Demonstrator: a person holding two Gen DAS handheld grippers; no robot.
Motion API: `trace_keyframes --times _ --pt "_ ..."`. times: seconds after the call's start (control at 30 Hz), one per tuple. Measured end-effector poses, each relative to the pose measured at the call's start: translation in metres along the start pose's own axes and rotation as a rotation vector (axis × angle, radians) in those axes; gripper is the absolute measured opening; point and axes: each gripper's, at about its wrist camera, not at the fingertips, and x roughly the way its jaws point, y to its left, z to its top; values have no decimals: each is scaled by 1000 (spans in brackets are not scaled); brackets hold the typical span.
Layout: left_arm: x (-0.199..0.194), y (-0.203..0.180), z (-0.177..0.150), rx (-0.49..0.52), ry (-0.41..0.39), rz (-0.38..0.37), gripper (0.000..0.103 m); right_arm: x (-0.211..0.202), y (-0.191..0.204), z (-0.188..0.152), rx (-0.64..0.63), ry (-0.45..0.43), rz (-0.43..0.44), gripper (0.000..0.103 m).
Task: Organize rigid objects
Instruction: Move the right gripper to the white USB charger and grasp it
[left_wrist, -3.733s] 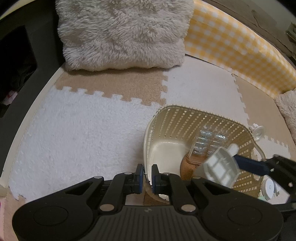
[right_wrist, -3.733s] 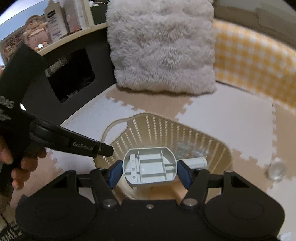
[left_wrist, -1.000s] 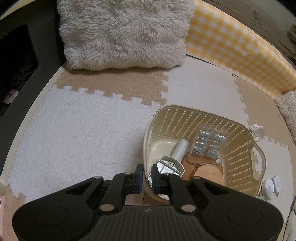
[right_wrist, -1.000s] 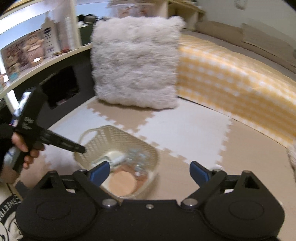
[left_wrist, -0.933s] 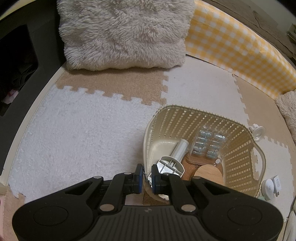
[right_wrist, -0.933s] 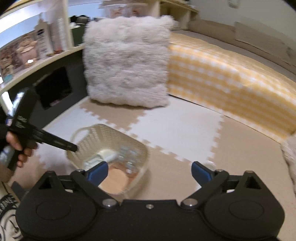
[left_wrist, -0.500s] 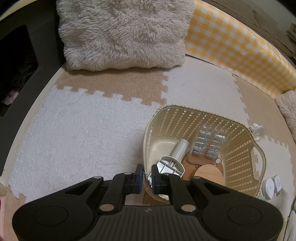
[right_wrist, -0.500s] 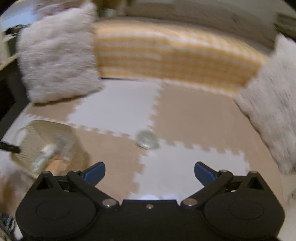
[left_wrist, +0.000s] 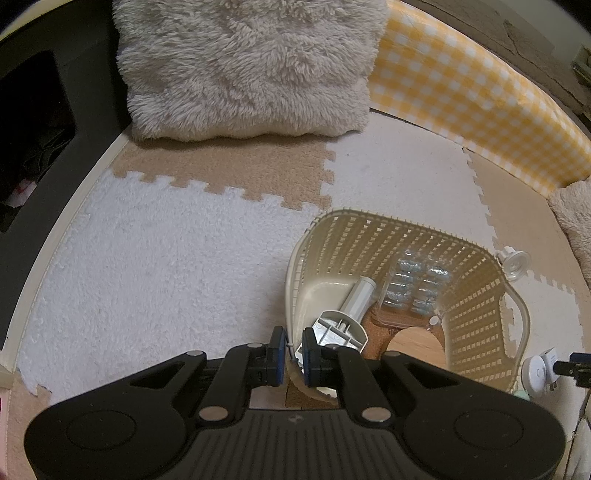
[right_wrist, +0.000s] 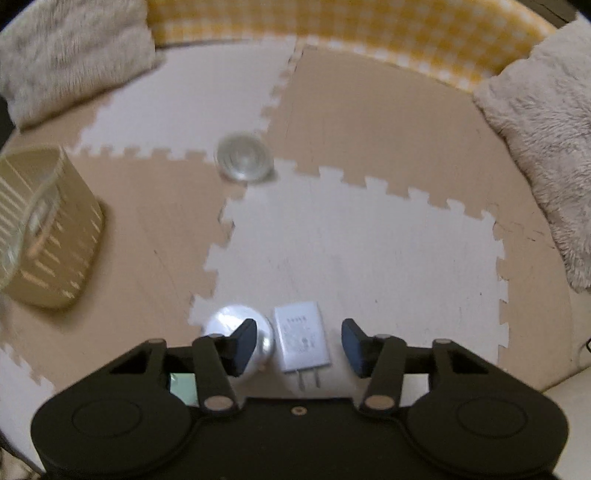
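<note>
**White plug adapter lies between the right gripper's spread fingers**

The white plug adapter (right_wrist: 302, 336) lies flat on a white foam mat tile (right_wrist: 362, 258) at the lower centre of the right wrist view, prongs toward the camera. The right gripper (right_wrist: 299, 341) points steeply down over it; its jaws have just been closing, yet both pads stand apart from the adapter with a gap on either side. Just left of the adapter, partly behind the left finger, sits a round white device (right_wrist: 236, 328). Farther up the frame a clear round lid (right_wrist: 243, 157) rests on the mat seams, and the basket (right_wrist: 48, 229) shows blurred at the left edge.

In the left wrist view, the left gripper (left_wrist: 293, 350) is pinched on the basket's near rim (left_wrist: 291, 295). Inside the basket lie a grey plastic part with a tube (left_wrist: 345, 317) and a clear blister pack (left_wrist: 415, 286). A fluffy cushion (left_wrist: 243, 66) fills the upper frame.
</note>
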Motion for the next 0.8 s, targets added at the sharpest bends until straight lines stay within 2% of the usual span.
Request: trace_keyframes --times 0.23,0.4,0.67,0.8 --pt "0 0 0 0 0 0 9 17 -4 -1 -20 51 -5 48" --pt "0 0 0 0 0 0 9 17 -9 3 17 26 -4 36" --pt "0 0 0 1 0 1 9 28 -14 1 43 60 -22 36" --pt "0 0 0 1 0 1 9 26 -12 3 40 42 -46 36"
